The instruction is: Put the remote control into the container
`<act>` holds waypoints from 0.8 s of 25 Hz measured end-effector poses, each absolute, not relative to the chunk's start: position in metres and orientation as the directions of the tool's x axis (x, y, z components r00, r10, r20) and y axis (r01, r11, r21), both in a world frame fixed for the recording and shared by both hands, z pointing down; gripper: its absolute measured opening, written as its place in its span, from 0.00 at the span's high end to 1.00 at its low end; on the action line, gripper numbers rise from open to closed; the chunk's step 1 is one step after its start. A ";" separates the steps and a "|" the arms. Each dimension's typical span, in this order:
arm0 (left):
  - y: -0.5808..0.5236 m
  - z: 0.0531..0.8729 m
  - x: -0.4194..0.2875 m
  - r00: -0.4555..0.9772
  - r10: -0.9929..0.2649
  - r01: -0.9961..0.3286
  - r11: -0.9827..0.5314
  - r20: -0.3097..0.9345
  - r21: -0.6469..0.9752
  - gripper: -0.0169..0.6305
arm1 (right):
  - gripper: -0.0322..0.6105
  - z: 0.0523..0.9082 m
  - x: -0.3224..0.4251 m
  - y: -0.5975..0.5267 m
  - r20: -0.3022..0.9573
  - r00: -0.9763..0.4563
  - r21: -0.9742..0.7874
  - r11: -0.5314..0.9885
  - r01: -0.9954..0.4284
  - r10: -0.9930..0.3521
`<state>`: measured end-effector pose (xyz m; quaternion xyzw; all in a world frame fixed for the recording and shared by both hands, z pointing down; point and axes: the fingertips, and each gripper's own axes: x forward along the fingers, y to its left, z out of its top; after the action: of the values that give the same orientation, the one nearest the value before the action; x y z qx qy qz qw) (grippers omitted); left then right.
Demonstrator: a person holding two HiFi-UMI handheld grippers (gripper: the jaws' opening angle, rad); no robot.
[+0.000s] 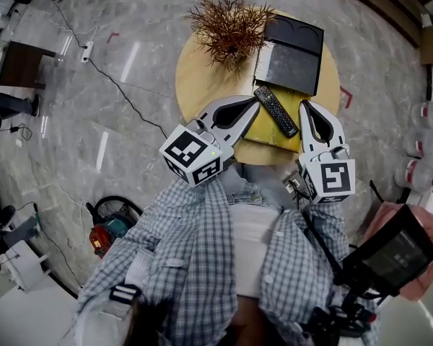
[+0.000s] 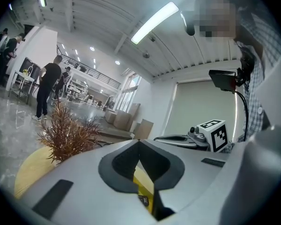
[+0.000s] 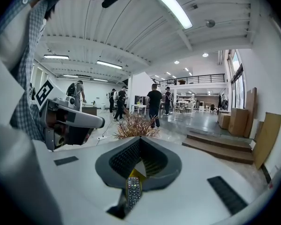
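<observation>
A checked shirt (image 1: 195,258) covers a white top (image 1: 251,244); the left hand-held gripper (image 1: 255,104) and right hand-held gripper (image 1: 305,105) are pale grey.

Head view steeply down, gripper views low, level, sharing plant (image 1: 229,26)

Glossy grey marble floor (image 1: 144,20), round wooden table (image 1: 193,92), white ceiling (image 3: 107,32), strip lights (image 3: 171,3), low steps (image 3: 220,146)

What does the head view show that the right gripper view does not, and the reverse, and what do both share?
Only the head view shows the black container at the far side of the table and a red-and-teal object on the floor. Only the right gripper view shows ceiling strip lights, people standing far off and steps. Both show the remote control, the dried plant and the left gripper.
</observation>
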<state>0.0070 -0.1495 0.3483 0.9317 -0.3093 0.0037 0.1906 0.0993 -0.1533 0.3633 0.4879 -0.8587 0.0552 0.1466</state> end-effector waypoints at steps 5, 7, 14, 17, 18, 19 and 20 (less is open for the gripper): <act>-0.146 0.348 0.009 0.811 -0.570 -0.581 -0.754 0.133 0.308 0.96 | 0.94 0.363 0.098 -0.153 0.307 -0.481 0.046 0.518 -0.854 -0.821; -0.144 0.347 0.010 0.813 -0.567 -0.578 -0.758 0.132 0.301 0.96 | 0.94 0.363 0.098 -0.152 0.307 -0.485 0.049 0.522 -0.851 -0.819; -0.143 0.345 0.008 0.815 -0.564 -0.575 -0.759 0.131 0.307 0.96 | 0.94 0.362 0.094 -0.151 0.315 -0.484 0.048 0.523 -0.851 -0.816; -0.143 0.344 0.008 0.814 -0.565 -0.576 -0.758 0.132 0.307 0.96 | 0.94 0.363 0.095 -0.150 0.319 -0.484 0.049 0.525 -0.850 -0.815; -0.143 0.345 0.008 0.815 -0.565 -0.576 -0.758 0.133 0.307 0.96 | 0.94 0.363 0.095 -0.150 0.320 -0.484 0.049 0.524 -0.850 -0.815; -0.143 0.345 0.009 0.815 -0.564 -0.575 -0.758 0.133 0.307 0.96 | 0.94 0.364 0.096 -0.150 0.321 -0.483 0.049 0.524 -0.850 -0.815; -0.144 0.346 0.009 0.815 -0.564 -0.575 -0.758 0.134 0.308 0.96 | 0.94 0.364 0.096 -0.150 0.322 -0.483 0.050 0.524 -0.851 -0.815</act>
<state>0.0087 -0.1436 0.3455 0.9375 -0.3036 0.0166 0.1694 0.0961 -0.1500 0.3640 0.4846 -0.8590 0.0582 0.1546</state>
